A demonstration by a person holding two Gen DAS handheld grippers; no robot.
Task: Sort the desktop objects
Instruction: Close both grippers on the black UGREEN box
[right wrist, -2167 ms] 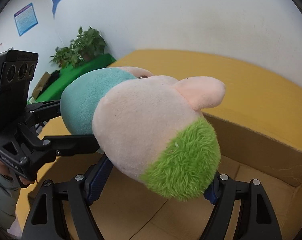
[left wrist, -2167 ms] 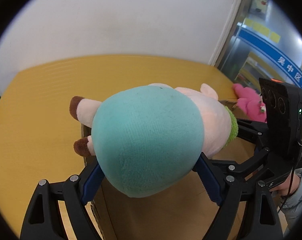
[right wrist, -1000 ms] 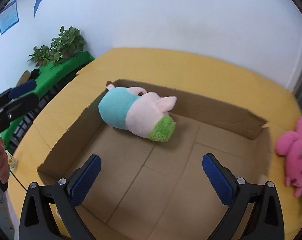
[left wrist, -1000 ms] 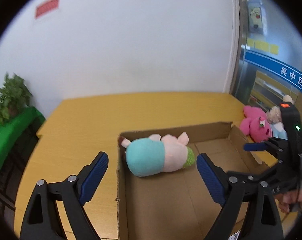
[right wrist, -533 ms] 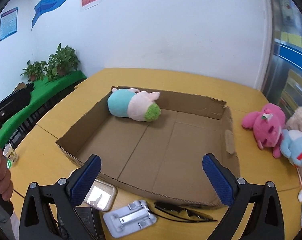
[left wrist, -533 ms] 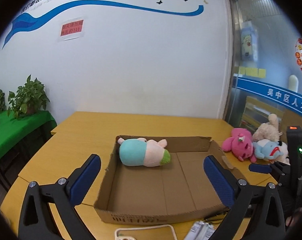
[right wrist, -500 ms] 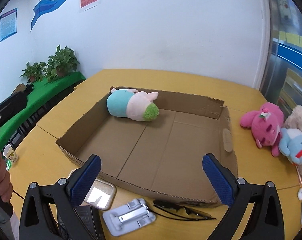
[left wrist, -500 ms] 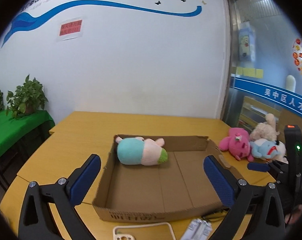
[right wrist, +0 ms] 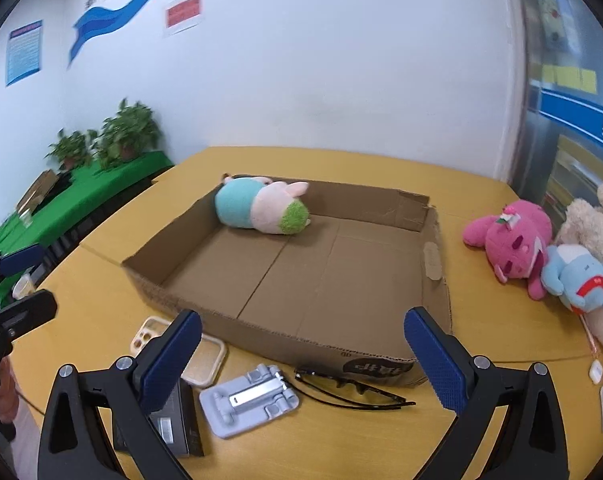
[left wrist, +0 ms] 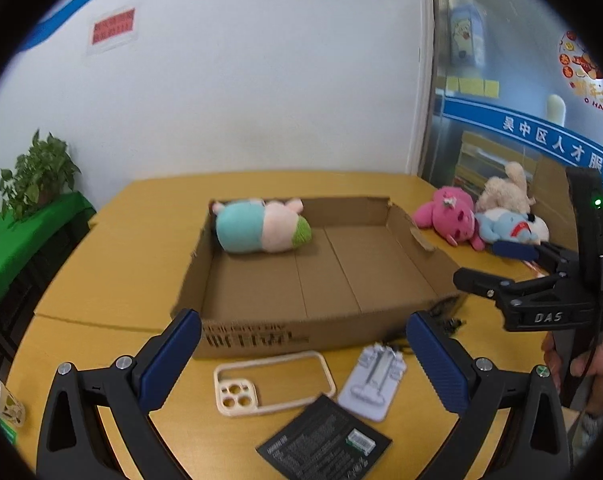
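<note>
**Both claws empty, teal-and-pink plush lying in the box**

So, my left claw (left wrist: 301,354) is spread wide with nothing between its blue pads, and my right claw (right wrist: 301,354) is just as wide and just as empty. Both hang above the near edge of the yellow wooden surface (right wrist: 489,312).

The teal-and-pink plush toy with a green fuzzy end (right wrist: 261,210) lies on its side in the far left corner of the shallow open cardboard box (right wrist: 301,276), touching the back wall.

Off to the right of the box sit a pink plush toy (right wrist: 509,244), a light blue plush toy (right wrist: 577,278) and a cream plush toy (right wrist: 593,222), huddled together.

In front of the box: a beige phone case (left wrist: 273,382), a pale grey folding phone stand (right wrist: 249,398), black-framed glasses (right wrist: 353,390) and a black flat packet (left wrist: 323,446).
</note>
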